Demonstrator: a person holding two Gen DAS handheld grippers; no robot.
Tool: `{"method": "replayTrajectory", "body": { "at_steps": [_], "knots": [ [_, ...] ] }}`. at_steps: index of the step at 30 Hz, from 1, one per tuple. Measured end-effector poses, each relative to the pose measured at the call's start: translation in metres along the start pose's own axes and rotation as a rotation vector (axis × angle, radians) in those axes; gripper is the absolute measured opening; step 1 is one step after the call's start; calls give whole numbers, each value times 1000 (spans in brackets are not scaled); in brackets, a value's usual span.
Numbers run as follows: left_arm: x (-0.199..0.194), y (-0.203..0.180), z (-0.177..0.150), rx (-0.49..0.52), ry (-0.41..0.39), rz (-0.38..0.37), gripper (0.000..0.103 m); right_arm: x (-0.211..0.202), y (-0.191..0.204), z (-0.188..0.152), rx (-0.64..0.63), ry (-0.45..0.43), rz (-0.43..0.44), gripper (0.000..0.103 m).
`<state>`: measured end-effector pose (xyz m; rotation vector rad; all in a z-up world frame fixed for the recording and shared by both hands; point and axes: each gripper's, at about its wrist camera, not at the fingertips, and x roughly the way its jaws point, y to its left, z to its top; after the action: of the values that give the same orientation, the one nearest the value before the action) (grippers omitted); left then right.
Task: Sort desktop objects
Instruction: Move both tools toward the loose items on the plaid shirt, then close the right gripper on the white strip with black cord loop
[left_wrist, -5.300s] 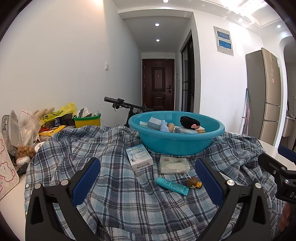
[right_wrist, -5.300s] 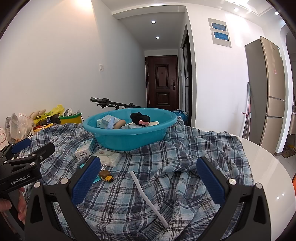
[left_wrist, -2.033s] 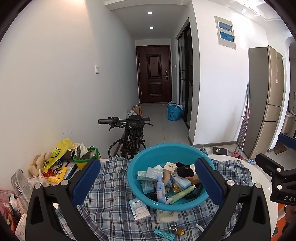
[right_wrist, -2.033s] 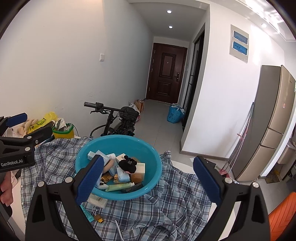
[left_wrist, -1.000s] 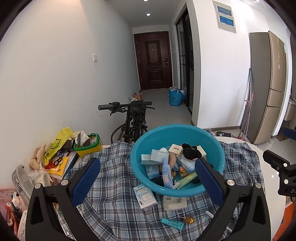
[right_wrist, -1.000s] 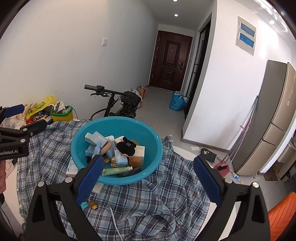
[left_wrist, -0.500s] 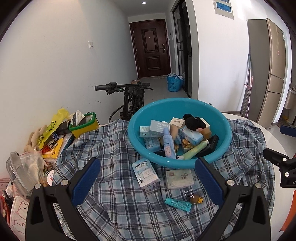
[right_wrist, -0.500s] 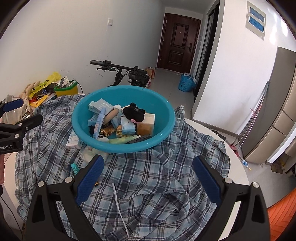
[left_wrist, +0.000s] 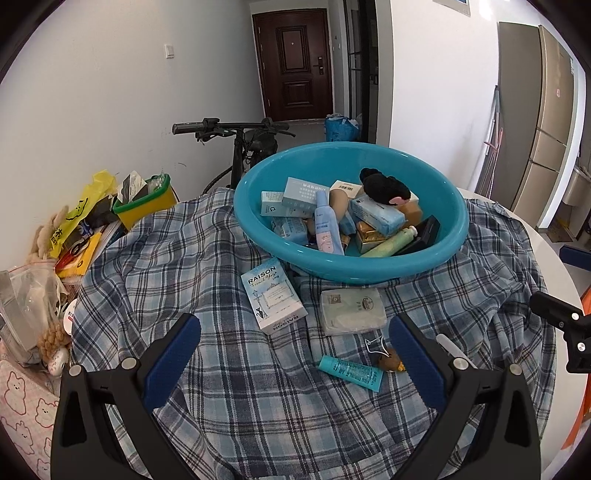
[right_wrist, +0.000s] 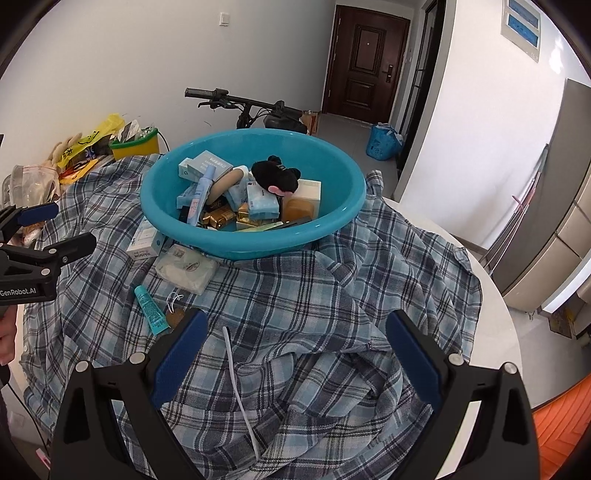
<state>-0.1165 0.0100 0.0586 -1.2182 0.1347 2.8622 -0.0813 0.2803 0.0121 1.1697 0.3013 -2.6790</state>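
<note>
Plaid cloth (left_wrist: 207, 266) bears one basin (left_wrist: 448, 206), one box (left_wrist: 273, 301), one tube (left_wrist: 350, 367).

One teal basin (left_wrist: 456, 229), one plaid shirt (left_wrist: 207, 266), one RAISON box (left_wrist: 273, 299), one teal tube (left_wrist: 350, 367), one tissue pack (left_wrist: 352, 311).

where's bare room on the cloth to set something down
Free: the plaid cloth right of the blue basin, out to the bare white table edge. Crowded: in front of the basin, with the RAISON box, tissue pack and teal tube.
</note>
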Motion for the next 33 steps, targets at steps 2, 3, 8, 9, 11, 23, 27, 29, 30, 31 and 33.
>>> {"method": "replayTrajectory", "body": {
  "at_steps": [2,3,8,9,11,23,27,29,30,31,33],
  "knots": [
    [0,0,-1,0,1,1,103,1,2,-2,-8,6,9,90],
    [-1,0,-1,1,-1,2,103,2,3,-3,-10,10,19,88],
    [-4,0,-2,9,-9,4,103,7,9,-11,-25,52,101,77],
    [-4,-1,-3,12,-7,3,103,9,11,-15,-33,64,121,74],
    [-2,-2,-5,18,2,1,103,13,15,-21,-49,88,155,64],
    [14,-2,-19,16,40,-41,103,60,28,-52,-71,262,316,29],
    [21,-4,-24,33,46,-29,103,73,30,-55,-73,301,362,20],
    [24,-4,-26,40,56,-28,103,78,31,-56,-77,312,371,15],
    [25,-3,-27,44,58,-25,103,81,32,-57,-80,319,376,12],
    [25,-3,-28,45,57,-22,103,83,32,-58,-81,325,377,11],
    [25,-1,-29,39,57,-18,103,88,33,-61,-80,338,369,11]
  ]
}}
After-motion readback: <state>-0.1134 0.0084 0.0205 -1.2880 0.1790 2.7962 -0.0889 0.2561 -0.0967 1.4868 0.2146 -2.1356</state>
